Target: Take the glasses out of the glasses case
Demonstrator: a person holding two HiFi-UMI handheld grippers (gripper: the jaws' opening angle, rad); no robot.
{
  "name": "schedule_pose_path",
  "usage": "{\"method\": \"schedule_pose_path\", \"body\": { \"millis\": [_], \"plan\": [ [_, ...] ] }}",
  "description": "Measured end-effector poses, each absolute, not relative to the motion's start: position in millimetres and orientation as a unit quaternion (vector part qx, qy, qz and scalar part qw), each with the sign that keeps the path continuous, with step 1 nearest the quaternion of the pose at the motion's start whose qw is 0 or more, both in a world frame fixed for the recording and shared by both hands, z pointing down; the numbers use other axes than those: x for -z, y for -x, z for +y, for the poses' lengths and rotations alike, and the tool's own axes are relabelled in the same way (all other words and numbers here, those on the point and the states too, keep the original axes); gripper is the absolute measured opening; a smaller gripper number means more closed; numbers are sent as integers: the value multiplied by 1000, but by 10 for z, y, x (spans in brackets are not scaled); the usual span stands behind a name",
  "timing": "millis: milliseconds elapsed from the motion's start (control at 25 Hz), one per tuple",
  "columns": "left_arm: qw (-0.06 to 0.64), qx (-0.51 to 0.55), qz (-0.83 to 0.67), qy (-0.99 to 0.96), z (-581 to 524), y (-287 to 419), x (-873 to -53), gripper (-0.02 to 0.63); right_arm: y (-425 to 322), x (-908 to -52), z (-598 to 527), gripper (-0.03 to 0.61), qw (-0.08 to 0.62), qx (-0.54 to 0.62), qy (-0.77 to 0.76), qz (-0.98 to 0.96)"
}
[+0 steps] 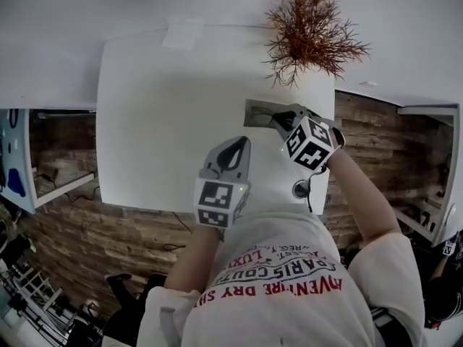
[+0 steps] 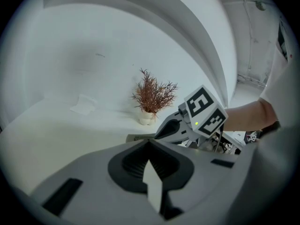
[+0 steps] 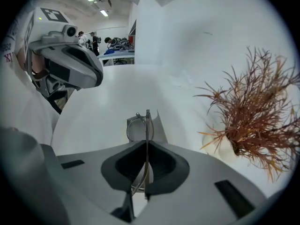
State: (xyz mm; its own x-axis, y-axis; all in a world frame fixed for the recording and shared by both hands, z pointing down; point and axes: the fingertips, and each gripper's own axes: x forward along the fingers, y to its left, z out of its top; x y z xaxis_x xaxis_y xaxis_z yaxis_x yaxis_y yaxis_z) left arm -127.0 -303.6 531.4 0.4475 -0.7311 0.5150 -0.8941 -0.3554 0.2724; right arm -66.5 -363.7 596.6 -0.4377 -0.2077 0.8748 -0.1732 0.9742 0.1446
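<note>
Case (image 1: 259, 113) open on table (image 1: 159, 107); glasses (image 3: 137, 125) over it, pinched in right gripper (image 3: 146, 143), which tilts steeply down. Left gripper (image 2: 150, 144) hovers nearby, jaws together, empty.

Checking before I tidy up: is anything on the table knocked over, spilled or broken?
Nothing stands out. The plant stands upright, the case lies flat beside it, and the right tool holds the glasses by their thin frame, with no damage showing.
</note>
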Motion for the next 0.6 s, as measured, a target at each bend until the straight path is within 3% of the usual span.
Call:
{"method": "schedule_pose_path", "body": {
  "millis": [400, 600],
  "plan": [
    [218, -142, -505, -823, -3054, 1259, -4860, 1, 535, -5236, -3463, 26, 441, 13, -186, -878],
    [184, -131, -508, -831, -3097, 1249, -4518, 0, 399, -4693, -3410, 26, 360, 11, -274, -892]
  ]
}}
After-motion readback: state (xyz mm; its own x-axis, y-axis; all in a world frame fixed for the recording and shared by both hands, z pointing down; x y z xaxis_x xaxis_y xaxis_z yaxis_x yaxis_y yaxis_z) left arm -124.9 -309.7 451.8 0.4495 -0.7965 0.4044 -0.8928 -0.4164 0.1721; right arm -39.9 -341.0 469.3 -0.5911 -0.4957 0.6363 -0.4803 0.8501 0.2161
